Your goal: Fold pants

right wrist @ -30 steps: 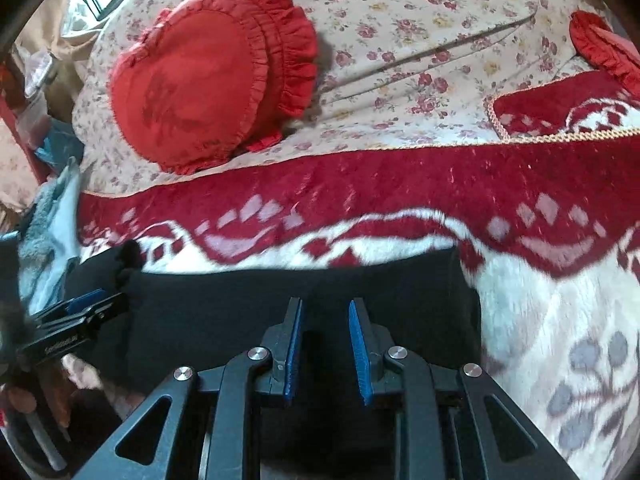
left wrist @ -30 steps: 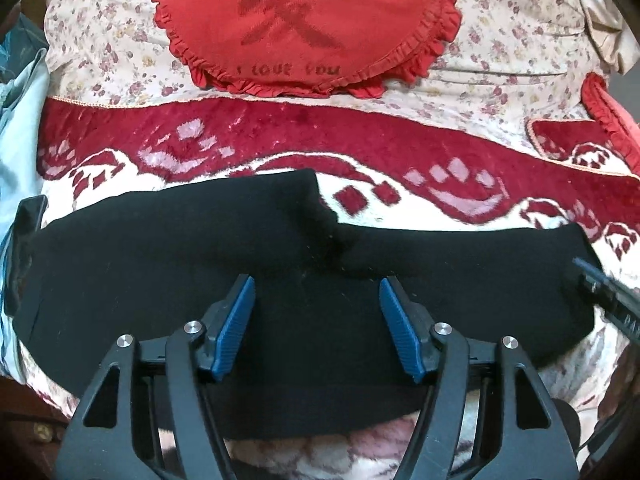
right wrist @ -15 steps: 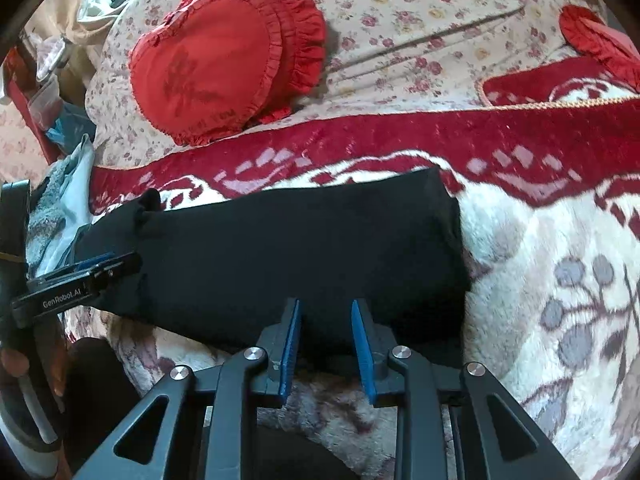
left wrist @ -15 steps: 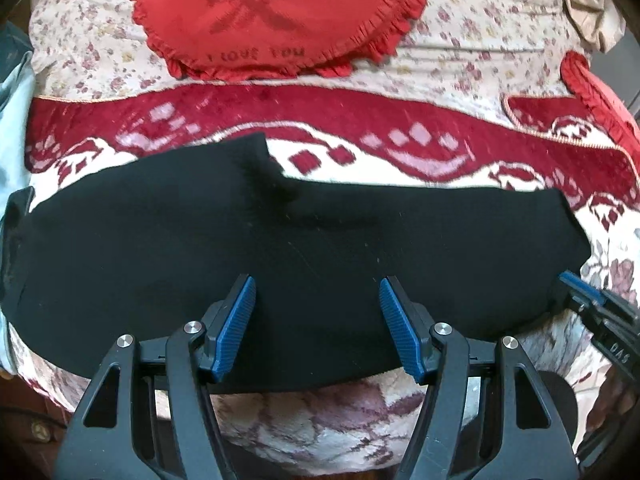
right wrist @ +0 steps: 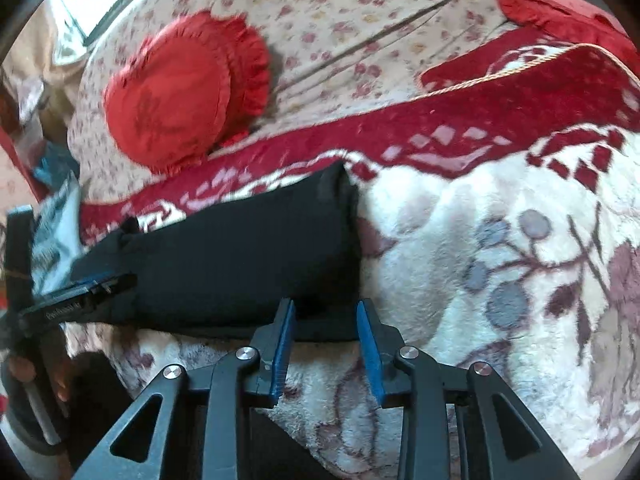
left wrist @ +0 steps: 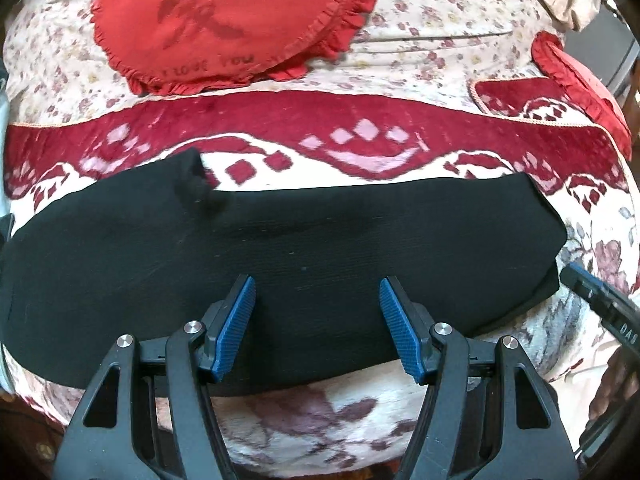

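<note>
The black pants [left wrist: 280,264] lie flat in a long folded band across the red and white blanket [left wrist: 360,152]. My left gripper [left wrist: 316,312] is open and empty above the band's near edge, around its middle. The right gripper shows at the band's right end in the left wrist view [left wrist: 600,304]. In the right wrist view the pants [right wrist: 240,256] stretch to the left. My right gripper [right wrist: 326,336] is open and empty just off the near right corner of the pants. The left gripper [right wrist: 76,300] shows at the far left there.
A round red frilled cushion [left wrist: 224,20] lies on the floral cover [left wrist: 440,12] behind the blanket. A second red cushion [left wrist: 580,72] sits at the right. Blue and grey cloth [right wrist: 52,220] lies at the left end. The blanket's front edge drops off near me.
Both grippers have drawn back toward me from the pants. The right gripper has opened wider and now sits off the pants' near edge. The pants lie still.
</note>
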`<state>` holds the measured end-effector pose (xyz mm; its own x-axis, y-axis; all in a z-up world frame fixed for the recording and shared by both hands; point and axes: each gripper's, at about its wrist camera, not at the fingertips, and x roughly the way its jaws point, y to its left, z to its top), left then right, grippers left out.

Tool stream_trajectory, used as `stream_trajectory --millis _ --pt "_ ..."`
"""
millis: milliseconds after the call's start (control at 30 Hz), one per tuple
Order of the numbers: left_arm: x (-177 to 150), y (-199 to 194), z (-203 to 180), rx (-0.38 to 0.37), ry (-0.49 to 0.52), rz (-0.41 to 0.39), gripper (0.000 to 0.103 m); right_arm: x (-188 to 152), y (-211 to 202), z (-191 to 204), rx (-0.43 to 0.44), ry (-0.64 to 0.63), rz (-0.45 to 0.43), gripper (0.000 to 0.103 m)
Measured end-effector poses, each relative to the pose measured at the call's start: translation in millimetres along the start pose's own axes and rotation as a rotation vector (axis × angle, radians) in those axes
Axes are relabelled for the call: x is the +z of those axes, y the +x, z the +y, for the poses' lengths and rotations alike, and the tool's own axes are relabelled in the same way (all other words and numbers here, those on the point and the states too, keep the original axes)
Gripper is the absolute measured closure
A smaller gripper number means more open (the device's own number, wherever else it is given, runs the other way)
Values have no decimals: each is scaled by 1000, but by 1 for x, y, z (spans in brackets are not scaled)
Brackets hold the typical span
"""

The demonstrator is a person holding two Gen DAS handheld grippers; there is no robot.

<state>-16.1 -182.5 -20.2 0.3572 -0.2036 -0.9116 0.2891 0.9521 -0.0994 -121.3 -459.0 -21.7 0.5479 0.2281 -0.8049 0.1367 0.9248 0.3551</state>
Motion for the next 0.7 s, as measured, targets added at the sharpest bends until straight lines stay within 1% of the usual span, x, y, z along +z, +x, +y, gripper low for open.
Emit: stream_trajectory --millis 133,233,267,333,367,433,467,533,567,600,633,667,700 --pt "-1 1 -5 -7 10 11 39 16 3 -2 40 -13 -46 67" --pt "-1 2 -3 6 18 15 39 29 11 2 74 -82 -72 66" --pt "-1 2 -1 8 13 14 39 34 19 2 80 -109 -49 65" --pt "0 1 1 8 7 10 39 34 31 1 51 -137 8 65" --pt "0 1 2 7 6 7 39 33 35 0 54 -135 37 65" --pt "2 1 2 3 3 5 39 32 35 1 135 -100 99 62" --pt "2 1 1 -2 1 6 39 32 28 7 201 -108 101 62" --pt "3 3 0 -9 -2 9 39 30 13 13 368 -96 82 62" --pt "2 3 0 -11 -1 11 39 30 10 11 374 -84 72 62" --pt "2 4 -1 -13 3 13 39 29 10 9 324 -82 63 62" --pt "2 4 -2 -14 7 14 39 28 13 6 217 -97 64 62" --pt "1 4 -4 -14 12 14 39 26 16 6 176 -106 72 62" --pt "1 4 -4 -14 15 15 39 24 22 3 173 -100 85 62"
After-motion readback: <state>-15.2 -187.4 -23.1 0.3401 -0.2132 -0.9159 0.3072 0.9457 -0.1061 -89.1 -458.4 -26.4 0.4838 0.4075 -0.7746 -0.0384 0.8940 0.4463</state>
